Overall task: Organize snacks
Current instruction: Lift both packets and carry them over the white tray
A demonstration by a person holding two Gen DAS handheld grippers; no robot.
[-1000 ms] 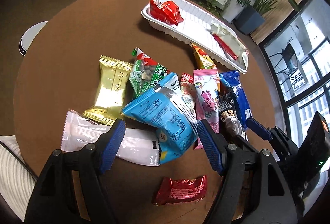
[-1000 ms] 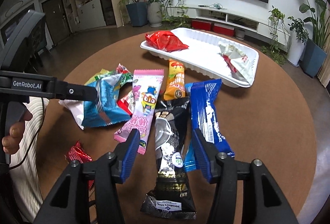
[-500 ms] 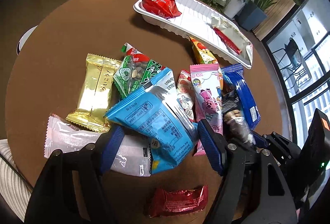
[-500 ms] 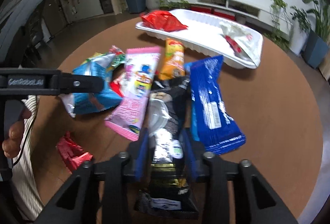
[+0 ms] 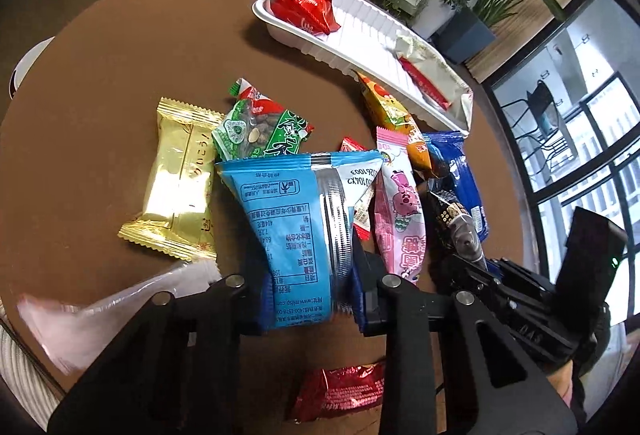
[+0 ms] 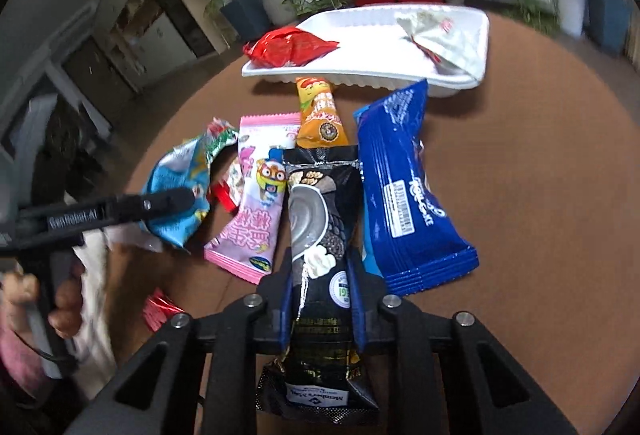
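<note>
**Two packets gripped at once, with a loose pile under both**

Both grippers have just been closing, and each now has a snack between its jaws. The biggest risk lies with the white tray (image 5: 362, 35) at the far side of the round brown table (image 5: 120, 47): it already holds a red packet (image 5: 302, 9) at one end and a pale wrapper (image 5: 430, 69) at the other, so two packets carried over together could crowd the free middle or knock the tray.

Next is the pile itself. The dark blue packet (image 6: 404, 187) lies just beside the black sachet (image 6: 320, 219), the pink packet (image 6: 260, 195) touches its other side, and the orange packet (image 6: 320, 115) sits at its far end. Lifting the sachet may drag these neighbours along or scatter them.

The light blue bag (image 5: 300, 219) is puffy and slick; pinched near its lower end, it could slip or swing. The green nut packet (image 5: 260, 131) lies against its far edge, and the gold packet (image 5: 178, 179) just beside, so both may shift.

The left gripper (image 5: 310, 287) is clamped on the light blue bag, pads pressing both sides near its near end. The right gripper (image 6: 322, 309) is clamped on the black sachet about its lower middle, most of the sachet reaching forward beyond the fingertips. A small red sweet (image 5: 340, 387) lies apart, near the table's edge.
</note>
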